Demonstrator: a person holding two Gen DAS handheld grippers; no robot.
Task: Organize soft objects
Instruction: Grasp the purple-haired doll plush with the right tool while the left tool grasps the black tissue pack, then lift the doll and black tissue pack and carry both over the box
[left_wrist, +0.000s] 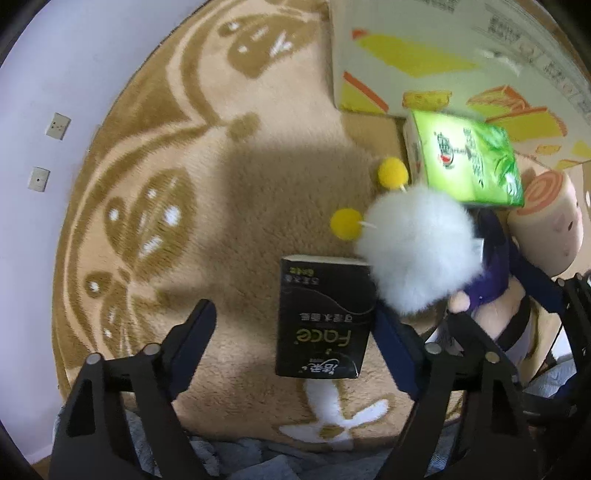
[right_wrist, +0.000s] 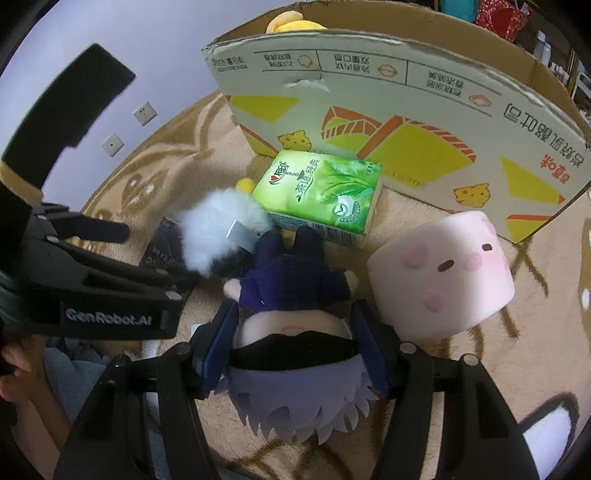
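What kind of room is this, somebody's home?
Probably a home, on the floor: a plush patterned rug by a wall with sockets, plus a cardboard box and a plush doll.

Black left gripper (left_wrist: 295, 325) frame, blue pads, silver screws, white "GenRobot.AI" marking

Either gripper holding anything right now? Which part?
The right gripper is clamped on the plush doll, its fingers on either side of the doll's head. The left gripper is open and holds nothing; the black tissue pack lies between its fingers.
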